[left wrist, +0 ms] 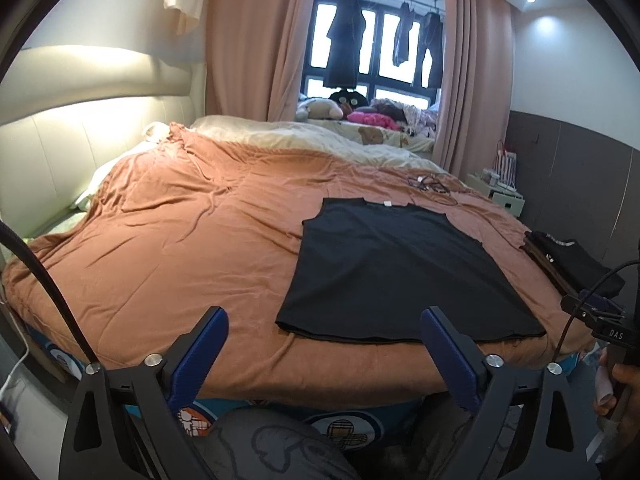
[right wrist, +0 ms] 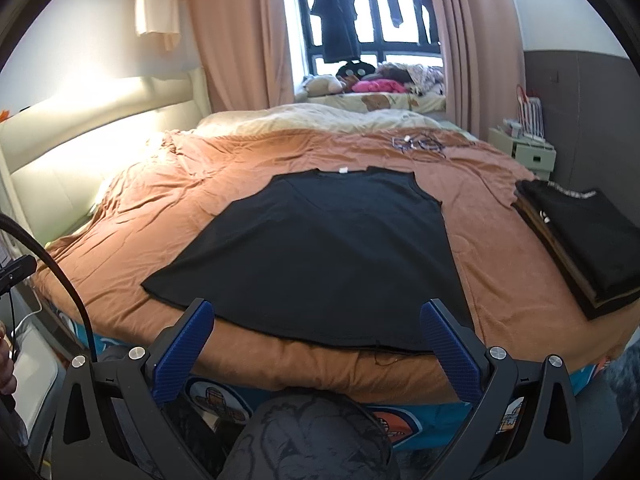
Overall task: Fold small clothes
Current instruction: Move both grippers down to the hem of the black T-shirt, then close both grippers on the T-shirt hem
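A black sleeveless shirt (left wrist: pixel 394 268) lies spread flat on the orange bedspread (left wrist: pixel 192 240), neck away from me, hem near the bed's front edge. It also shows in the right wrist view (right wrist: pixel 320 256). My left gripper (left wrist: pixel 324 320) is open and empty, held above the bed's front edge, just short of the hem's left part. My right gripper (right wrist: pixel 318 312) is open and empty, over the hem at the bed's front edge.
A stack of folded dark clothes (right wrist: pixel 580 236) sits at the bed's right edge; it also shows in the left wrist view (left wrist: pixel 568 260). Tangled cords (right wrist: pixel 420 144) lie beyond the shirt. A bedside cabinet (right wrist: pixel 528 148) stands at the right. Curtains and a window seat with toys are at the back.
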Demonstrator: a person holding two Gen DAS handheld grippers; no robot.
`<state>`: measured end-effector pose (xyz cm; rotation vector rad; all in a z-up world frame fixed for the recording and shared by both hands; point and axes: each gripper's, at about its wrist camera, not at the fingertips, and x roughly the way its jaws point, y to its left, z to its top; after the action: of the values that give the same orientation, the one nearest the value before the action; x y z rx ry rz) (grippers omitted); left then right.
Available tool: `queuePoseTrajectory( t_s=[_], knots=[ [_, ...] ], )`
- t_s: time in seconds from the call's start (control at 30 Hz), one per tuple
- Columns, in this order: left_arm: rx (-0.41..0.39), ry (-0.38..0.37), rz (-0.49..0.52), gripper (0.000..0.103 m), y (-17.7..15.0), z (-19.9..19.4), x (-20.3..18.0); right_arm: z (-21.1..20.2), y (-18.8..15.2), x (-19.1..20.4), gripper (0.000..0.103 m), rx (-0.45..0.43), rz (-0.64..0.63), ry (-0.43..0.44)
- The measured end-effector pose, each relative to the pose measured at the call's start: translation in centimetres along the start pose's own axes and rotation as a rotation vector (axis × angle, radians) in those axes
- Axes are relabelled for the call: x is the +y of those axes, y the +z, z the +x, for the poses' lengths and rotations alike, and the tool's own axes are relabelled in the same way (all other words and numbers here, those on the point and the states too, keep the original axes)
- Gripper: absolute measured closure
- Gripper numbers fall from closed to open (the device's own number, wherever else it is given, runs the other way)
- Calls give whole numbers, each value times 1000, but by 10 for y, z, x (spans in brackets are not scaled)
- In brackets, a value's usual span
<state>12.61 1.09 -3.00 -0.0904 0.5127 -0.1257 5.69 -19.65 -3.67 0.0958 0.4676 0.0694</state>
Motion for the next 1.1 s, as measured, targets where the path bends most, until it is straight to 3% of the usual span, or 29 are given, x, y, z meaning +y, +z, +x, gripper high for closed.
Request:
queuePoseTrajectory(
  t_s=[0.07,0.3,0.53,0.9,1.1],
  knots=[
    [28,-3,-3,16,4,18,3,9,6,-4,1,12,11,-6],
    [148,-14,-37,35,6,80,15,37,16,-19,23,71,60,-42],
    [272,-10,-92,49,-4,139,29,58,19,-37,33,150,111,-73],
    [402,29,-169,58,-22,204,58,75,22,-63,54,238,192,-174],
    [454,33,-210,59,-30,226,72,83,20,-76,62,280,289,-183]
  ],
)
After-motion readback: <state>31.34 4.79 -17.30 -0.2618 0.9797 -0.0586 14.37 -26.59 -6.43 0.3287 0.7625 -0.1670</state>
